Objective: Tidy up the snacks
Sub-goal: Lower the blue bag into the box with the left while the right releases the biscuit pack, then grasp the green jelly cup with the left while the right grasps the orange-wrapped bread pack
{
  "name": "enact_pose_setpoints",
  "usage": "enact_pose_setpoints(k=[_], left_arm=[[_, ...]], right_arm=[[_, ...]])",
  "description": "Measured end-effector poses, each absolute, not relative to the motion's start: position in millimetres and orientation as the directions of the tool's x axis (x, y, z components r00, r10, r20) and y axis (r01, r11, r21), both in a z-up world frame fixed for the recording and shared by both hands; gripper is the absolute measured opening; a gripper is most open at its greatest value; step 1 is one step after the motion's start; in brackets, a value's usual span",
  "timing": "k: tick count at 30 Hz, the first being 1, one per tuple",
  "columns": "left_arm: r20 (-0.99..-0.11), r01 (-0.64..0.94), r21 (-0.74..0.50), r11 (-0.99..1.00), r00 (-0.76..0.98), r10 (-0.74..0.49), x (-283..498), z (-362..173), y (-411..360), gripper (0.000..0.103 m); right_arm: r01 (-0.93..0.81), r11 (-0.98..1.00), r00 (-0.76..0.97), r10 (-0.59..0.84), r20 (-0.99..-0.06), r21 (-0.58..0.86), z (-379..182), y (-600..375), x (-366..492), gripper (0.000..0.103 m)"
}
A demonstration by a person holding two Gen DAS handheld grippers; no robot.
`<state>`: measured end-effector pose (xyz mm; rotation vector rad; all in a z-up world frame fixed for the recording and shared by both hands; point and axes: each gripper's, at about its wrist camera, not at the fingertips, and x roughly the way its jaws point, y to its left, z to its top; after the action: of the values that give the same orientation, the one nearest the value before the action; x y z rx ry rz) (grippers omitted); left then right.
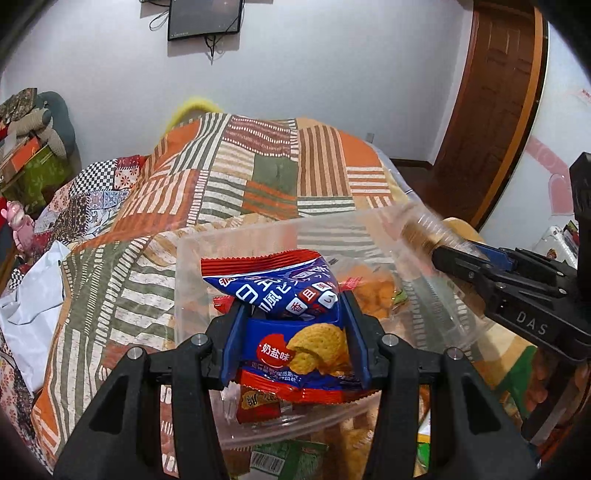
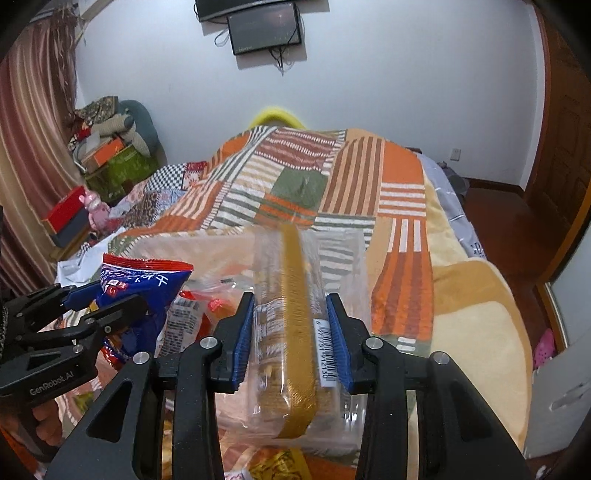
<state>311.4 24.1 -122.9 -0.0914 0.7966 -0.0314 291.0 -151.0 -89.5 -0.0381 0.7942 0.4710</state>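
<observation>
a blue and red biscuit packet [image 1: 295, 332] is clamped between the pads of the left gripper [image 1: 293, 332], held above a clear plastic bin [image 1: 192, 266]; a clear-wrapped cake pack [image 2: 291, 332] is gripped upright by the right gripper [image 2: 291, 336], just beside it over the striped quilt [image 2: 332, 177]

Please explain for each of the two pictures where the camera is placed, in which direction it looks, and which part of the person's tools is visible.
Left wrist: sits on the left gripper, looks forward over the clear bin toward the bed; its fingers clamp a blue biscuit bag, right gripper entering from the right.
Right wrist: sits on the right gripper, faces the bed; fingers clamp a clear cake pack, left gripper at left.
Shared: striped quilt, wall screen, both snacks.
</observation>
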Motion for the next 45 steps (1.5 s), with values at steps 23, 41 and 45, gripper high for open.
enact_pose_setpoints(k=[23, 41, 45], left_arm=[[-0.680, 0.018, -0.066, 0.998, 0.731, -0.058, 261.5, -86.3, 27.6, 0.079], [-0.739, -0.054, -0.081, 0.995, 0.673, -0.024, 174.3, -103.9, 65.8, 0.086], [-0.764, -0.065, -0.081, 0.995, 0.645, -0.020, 162.9, -117.3, 67.4, 0.086]], right_arm=[[-0.451, 0.881, 0.596, 0.415, -0.688, 0.142, -64.1, -174.5, 253.2, 0.055], [-0.396, 0.912, 0.635, 0.355, -0.686, 0.106, -66.0, -220.4, 187.8, 0.073], [-0.378, 0.920, 0.602, 0.331, -0.727, 0.105, -86.2, -230.7, 175.6, 0.073]])
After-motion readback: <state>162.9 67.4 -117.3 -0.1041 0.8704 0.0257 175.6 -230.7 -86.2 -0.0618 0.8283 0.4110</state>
